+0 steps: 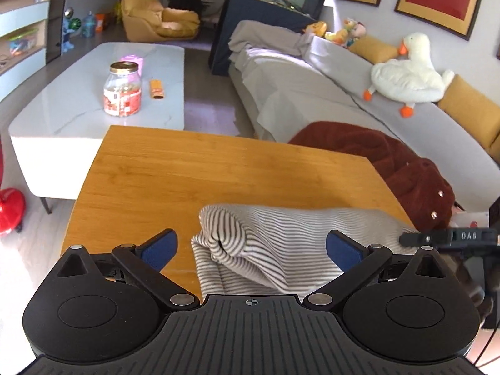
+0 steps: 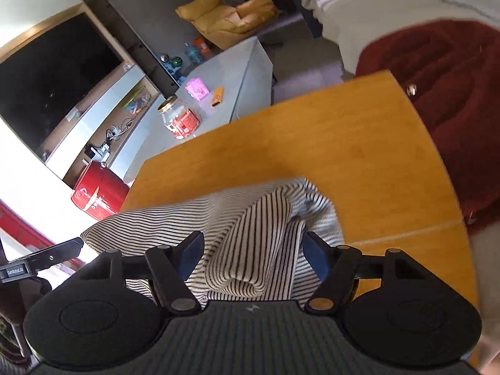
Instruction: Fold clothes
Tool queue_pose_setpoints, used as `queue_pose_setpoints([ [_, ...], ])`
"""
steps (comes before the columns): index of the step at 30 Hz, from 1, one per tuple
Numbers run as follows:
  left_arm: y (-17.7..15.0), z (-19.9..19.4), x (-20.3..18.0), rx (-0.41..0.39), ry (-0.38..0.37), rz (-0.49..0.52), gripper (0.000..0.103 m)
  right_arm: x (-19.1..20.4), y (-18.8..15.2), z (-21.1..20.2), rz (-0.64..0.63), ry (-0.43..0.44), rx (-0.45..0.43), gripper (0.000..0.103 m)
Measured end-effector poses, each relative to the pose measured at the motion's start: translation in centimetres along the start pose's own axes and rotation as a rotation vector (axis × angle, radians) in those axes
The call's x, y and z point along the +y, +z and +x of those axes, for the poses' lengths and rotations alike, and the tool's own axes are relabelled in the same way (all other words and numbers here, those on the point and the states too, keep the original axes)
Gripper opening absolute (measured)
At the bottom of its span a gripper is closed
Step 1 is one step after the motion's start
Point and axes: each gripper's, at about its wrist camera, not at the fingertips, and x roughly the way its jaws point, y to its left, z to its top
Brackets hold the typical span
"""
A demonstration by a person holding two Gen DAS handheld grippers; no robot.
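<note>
- The wooden worktop (image 1: 193,168) fills the middle of both views, bare at the far end, with the striped garment (image 1: 275,250) bunched up at the near edge.
- Only the left wrist view gets the grey sofa (image 1: 312,87) properly, with a white plush goose (image 1: 409,72) sitting on its back and 2 red framed pictures on the wall above.
- Only the right wrist view shows the big dark TV (image 2: 53,81) and a red box (image 2: 97,190) down on the floor beside the worktop.
- Both views catch the dark red fleece garment (image 2: 450,100) hanging off the worktop's right edge, plus the white coffee table (image 1: 78,100) with a glass jar (image 1: 122,89) on it.
- Striped garment is pretty blurry in both views, looks rumpled with a fold sticking up in the middle.
- Left gripper (image 1: 251,248) has its jaws spread wide, the left blue pad over bare wood, the right one over the stripes, so the cloth's left edge sits in the gap. Not pinching anything as far as I can see.
- Right gripper (image 2: 253,253) is also spread, with a thick rolled fold of the striped cloth running straight between the 2 pads. Can't tell if the pads actually touch it.
- Each view shows the tip of the other gripper poking in at the side.
</note>
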Motion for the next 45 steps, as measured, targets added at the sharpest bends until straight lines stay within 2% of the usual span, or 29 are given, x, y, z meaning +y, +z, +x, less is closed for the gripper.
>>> queue_pose_setpoints([
  [3,0.7,3.0,1.0,0.069,0.017,-0.096,0.103,-0.7,-1.2,2.7,0.096,0.025,0.047,0.074],
  [5,0.7,4.7,2.0,0.112,-0.007,-0.154,0.098,-0.1,-1.6,3.0,0.054,0.015,0.032,0.074],
  [6,0.6,5.2,2.3,0.127,-0.025,-0.174,0.09,0.3,-1.8,3.0,0.02,0.002,0.034,0.072],
  [7,0.6,5.7,2.6,0.139,-0.045,-0.19,0.083,0.6,-2.0,2.9,-0.01,-0.009,0.035,0.068],
  [8,0.5,6.2,2.8,0.151,-0.065,-0.206,0.081,0.9,-2.2,2.8,-0.043,-0.016,0.039,0.064],
  [10,0.4,7.0,3.2,0.172,-0.103,-0.231,0.072,1.1,-2.5,2.5,-0.082,-0.001,0.047,0.043],
  [15,1.8,8.7,2.9,0.146,-0.069,-0.209,0.062,1.9,-1.5,3.8,-0.094,0.025,0.017,0.028],
  [17,2.9,9.1,2.9,0.126,-0.052,-0.218,0.053,2.8,0.3,5.0,-0.116,0.025,-0.018,0.024],
  [19,3.6,8.4,2.6,0.104,-0.074,-0.226,0.026,3.4,2.4,5.4,-0.122,0.034,-0.057,0.023],
  [23,2.3,4.4,0.8,0.037,-0.128,-0.175,0.026,4.3,4.3,2.8,-0.198,0.098,-0.138,0.023],
  [27,-0.9,1.0,-1.3,0.021,-0.184,-0.161,0.026,2.8,3.3,-0.5,-0.208,0.162,-0.154,0.023],
  [29,-2.8,0.4,-2.3,0.049,-0.204,-0.159,0.026,1.5,2.2,-1.1,-0.191,0.168,-0.129,0.023],
  [31,-4.7,0.9,-2.9,0.095,-0.193,-0.132,0.026,0.1,1.0,-1.2,-0.171,0.157,-0.089,0.024],
  [35,-7.6,2.6,-3.2,0.19,-0.14,-0.114,0.028,-2.2,-2.0,0.3,-0.131,0.064,-0.001,0.027],
  [38,-7.5,2.3,-3.0,0.187,-0.111,-0.104,0.04,-2.5,-2.6,0.0,-0.124,0.05,-0.015,0.032],
  [40,-6.8,0.9,-3.2,0.149,-0.086,-0.066,0.043,-2.1,-2.5,-0.6,-0.152,0.011,-0.037,0.045],
  [41,-6.4,0.1,-3.2,0.122,-0.074,-0.044,0.045,-1.8,-2.4,-1.1,-0.174,-0.011,-0.054,0.047],
  [43,-5.7,-1.9,-3.4,0.056,-0.068,-0.019,0.063,-1.3,-2.1,-2.2,-0.205,-0.039,-0.099,0.06],
  [44,-5.3,-2.8,-3.5,0.023,-0.072,-0.016,0.068,-1.1,-1.7,-3.0,-0.21,-0.047,-0.135,0.065],
  [45,-4.9,-3.6,-3.7,-0.008,-0.083,-0.019,0.076,-1.0,-1.4,-3.7,-0.204,-0.044,-0.168,0.077],
])
